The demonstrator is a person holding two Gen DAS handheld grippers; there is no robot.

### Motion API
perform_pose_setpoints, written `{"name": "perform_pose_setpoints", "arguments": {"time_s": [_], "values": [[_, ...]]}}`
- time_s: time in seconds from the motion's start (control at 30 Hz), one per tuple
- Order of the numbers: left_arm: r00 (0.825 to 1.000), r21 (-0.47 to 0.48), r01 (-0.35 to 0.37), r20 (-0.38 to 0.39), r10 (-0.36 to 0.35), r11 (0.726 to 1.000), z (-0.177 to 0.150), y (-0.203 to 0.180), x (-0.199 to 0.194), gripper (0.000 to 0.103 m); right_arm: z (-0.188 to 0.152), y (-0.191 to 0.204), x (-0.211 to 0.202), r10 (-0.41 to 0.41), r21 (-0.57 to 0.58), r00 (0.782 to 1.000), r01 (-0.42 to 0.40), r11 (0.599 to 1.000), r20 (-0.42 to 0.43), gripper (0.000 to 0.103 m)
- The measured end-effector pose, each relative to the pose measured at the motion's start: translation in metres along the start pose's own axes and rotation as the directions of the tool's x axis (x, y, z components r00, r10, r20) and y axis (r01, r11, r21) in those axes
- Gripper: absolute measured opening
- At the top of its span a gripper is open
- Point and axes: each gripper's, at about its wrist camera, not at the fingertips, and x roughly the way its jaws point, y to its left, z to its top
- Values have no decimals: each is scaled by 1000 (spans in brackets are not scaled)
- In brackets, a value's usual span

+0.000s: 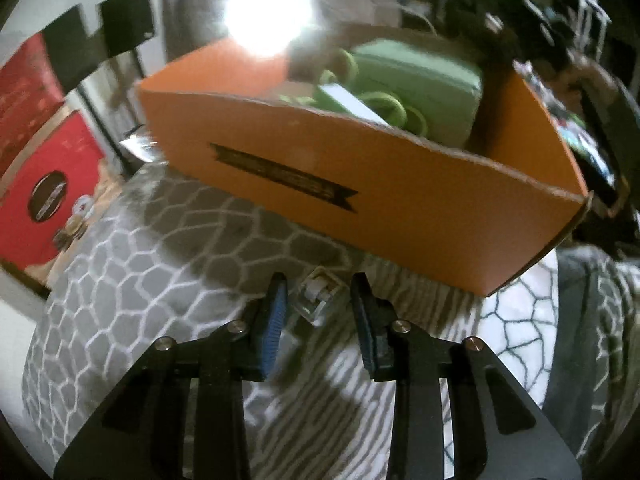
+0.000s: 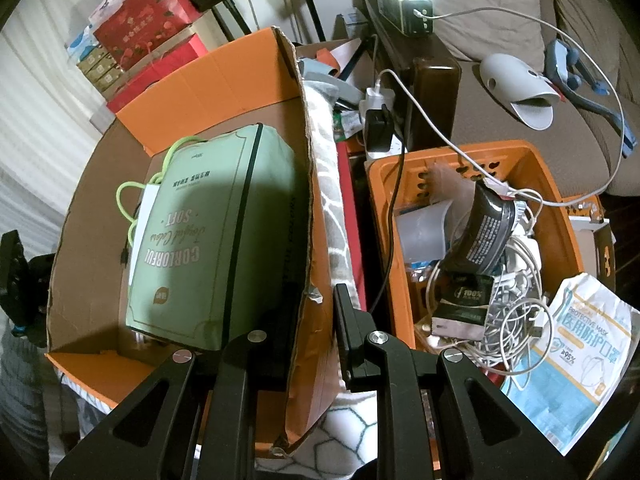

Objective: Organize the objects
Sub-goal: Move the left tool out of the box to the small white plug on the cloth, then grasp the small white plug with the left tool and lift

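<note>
While left gripper (image 1: 320, 308) jaws straddle a clear cube (image 1: 318, 300), right gripper (image 2: 316, 328) pinches cardboard box (image 2: 308, 216)

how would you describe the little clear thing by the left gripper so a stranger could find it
Find the big orange cardboard box on the grey-and-white patterned blanket. Just in front of its near wall, between the left gripper fingers, is a small clear plastic piece, the only transparent item there.

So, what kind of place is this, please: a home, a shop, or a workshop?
Most likely a lived-in home room, perhaps a living room. A cushioned sofa stands behind an orange basket of tangled cables, and the orange cardboard box rests on a patterned blanket.
</note>
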Motion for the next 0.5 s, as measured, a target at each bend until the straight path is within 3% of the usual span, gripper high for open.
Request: {"name": "perform_pose_setpoints", "arguments": {"time_s": [0.13, 0.23, 0.5], "values": [[997, -102, -20, 76, 28, 995, 0, 11, -29, 30, 0, 0, 0, -1, -1, 1000, 1, 1000, -1, 18], [991, -123, -28, 123, 44, 992, 3, 16, -47, 30, 0, 0, 0, 0, 0, 1000, 0, 1000, -1, 17], [976, -235, -84, 176, 128, 968, 18, 33, -74, 30, 1, 0, 0, -3, -2, 1000, 3, 1000, -2, 17]]}}
